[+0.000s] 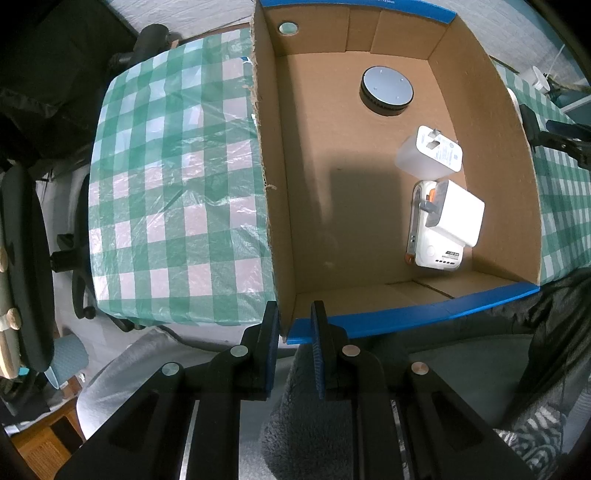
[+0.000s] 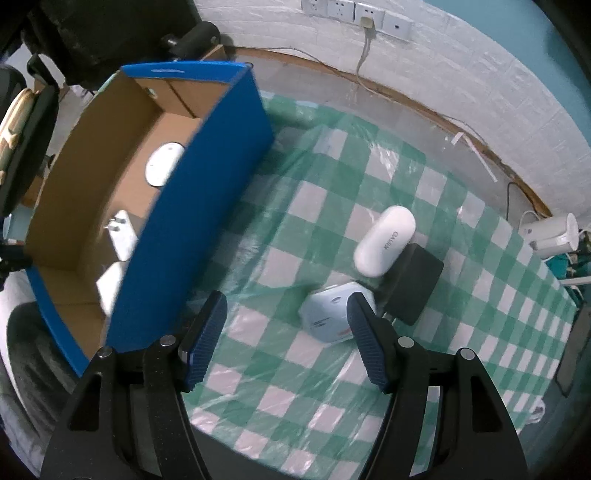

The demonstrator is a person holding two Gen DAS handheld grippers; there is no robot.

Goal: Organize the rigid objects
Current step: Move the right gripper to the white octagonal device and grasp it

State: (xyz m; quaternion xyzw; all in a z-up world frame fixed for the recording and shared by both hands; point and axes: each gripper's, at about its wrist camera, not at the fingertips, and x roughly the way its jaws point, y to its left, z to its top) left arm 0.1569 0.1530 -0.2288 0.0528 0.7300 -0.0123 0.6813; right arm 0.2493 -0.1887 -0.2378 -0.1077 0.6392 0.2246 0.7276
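Left wrist view first: left gripper [image 1: 294,345] at bottom centre, clamped tight on the near corner of the cardboard box [image 1: 406,319], blue-edged rim pinched between the two pads. Box filling the centre and right of the frame, open top, brown floor in plain sight. Inside, toward the upper middle, a round grey puck-shaped speaker [image 1: 386,90] lying flat. Below it and to the right, a white plug adapter [image 1: 430,155] with prongs showing, tilted. Lower still, near the right wall, a white square charger [image 1: 456,214] resting on top of a white device with orange trim [image 1: 424,243]. Green-and-white checked tablecloth [image 1: 177,192] spread across the left half, under clear plastic sheeting. Over to the right wrist view: right gripper [image 2: 286,334] low in the frame, jaws standing apart, nothing between the pads, hovering over the checked cloth. Just past the right fingertip, a pale blue hexagonal device [image 2: 327,317] flat on the cloth, centre right. Touching it on the right, a black block [image 2: 415,282]; leaning across that block's upper edge, a white oval case [image 2: 384,242] with grey lettering. Same box in the upper left here, blue outer wall facing the camera, white items blurred inside. White brick wall with sockets [image 2: 354,11] along the top.
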